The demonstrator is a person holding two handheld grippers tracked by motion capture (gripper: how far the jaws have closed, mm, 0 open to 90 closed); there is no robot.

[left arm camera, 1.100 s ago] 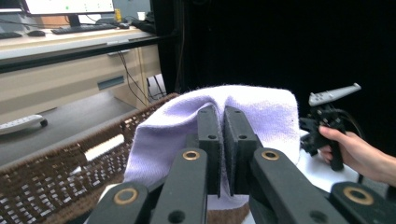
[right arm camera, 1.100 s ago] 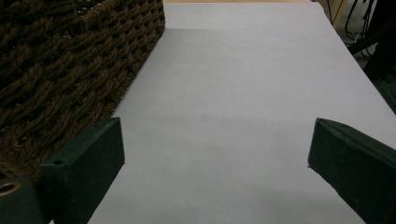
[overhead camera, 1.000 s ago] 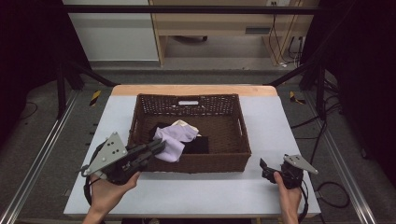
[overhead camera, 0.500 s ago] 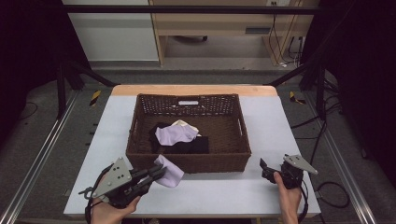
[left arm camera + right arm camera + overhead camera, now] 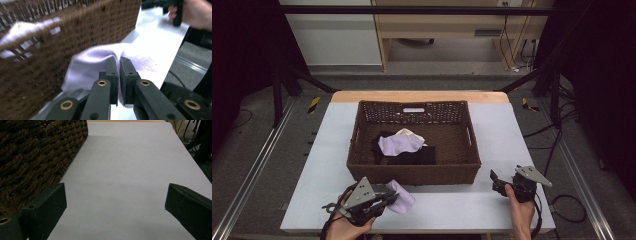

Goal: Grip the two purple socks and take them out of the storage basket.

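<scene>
at the near left of the worktop [image 5: 452, 210], left tongs [image 5: 387, 201] are clamped on a lilac cloth [image 5: 402, 197], which hangs low just in front of the wicker basket [image 5: 362, 167], outside its near wall. right tongs [image 5: 495, 181] sit wide open with nothing between them, low over the worktop by the basket's near right corner. more clothes [image 5: 404, 147], lilac, black and cream, lie inside the basket.

The left claw [image 5: 384, 201] sits low with jaws pinched together, while the right claw [image 5: 496, 181] rests with jaws spread wide.
</scene>
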